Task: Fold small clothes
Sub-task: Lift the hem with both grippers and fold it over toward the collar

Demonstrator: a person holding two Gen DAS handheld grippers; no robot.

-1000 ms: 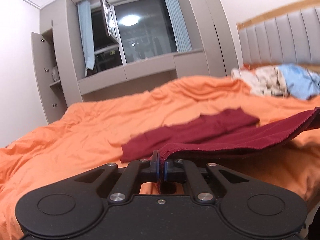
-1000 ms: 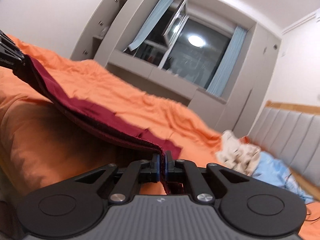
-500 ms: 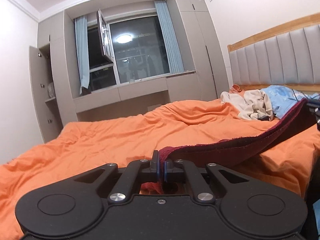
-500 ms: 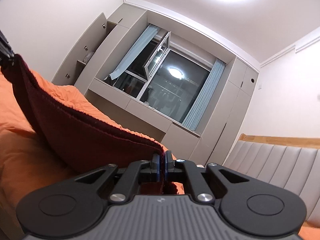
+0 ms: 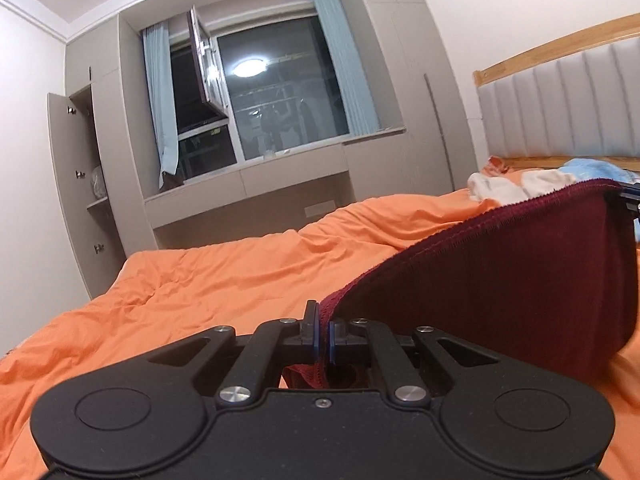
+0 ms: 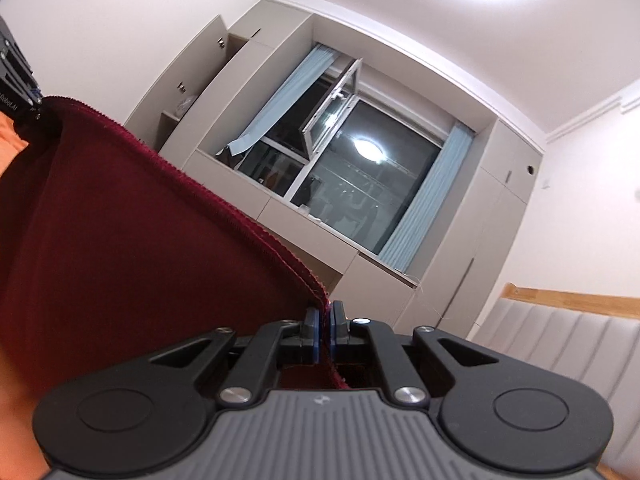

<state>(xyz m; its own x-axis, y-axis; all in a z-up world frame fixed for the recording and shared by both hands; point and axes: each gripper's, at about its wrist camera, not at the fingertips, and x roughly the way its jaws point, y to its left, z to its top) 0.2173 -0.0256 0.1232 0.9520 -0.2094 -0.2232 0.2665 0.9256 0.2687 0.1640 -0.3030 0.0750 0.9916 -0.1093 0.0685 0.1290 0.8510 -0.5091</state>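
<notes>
We hold the maroon garment [image 5: 520, 272] aloft over the orange duvet [image 5: 224, 280], left gripper [image 5: 322, 338] and right gripper [image 6: 325, 334] each clamped on its hem; keeping that edge taut should lay it flat.

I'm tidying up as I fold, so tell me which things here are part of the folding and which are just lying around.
Part of the folding:
maroon garment, held up between both tools
left tool
right tool
orange duvet

Lying around:
cream cloth
blue cloth
</notes>
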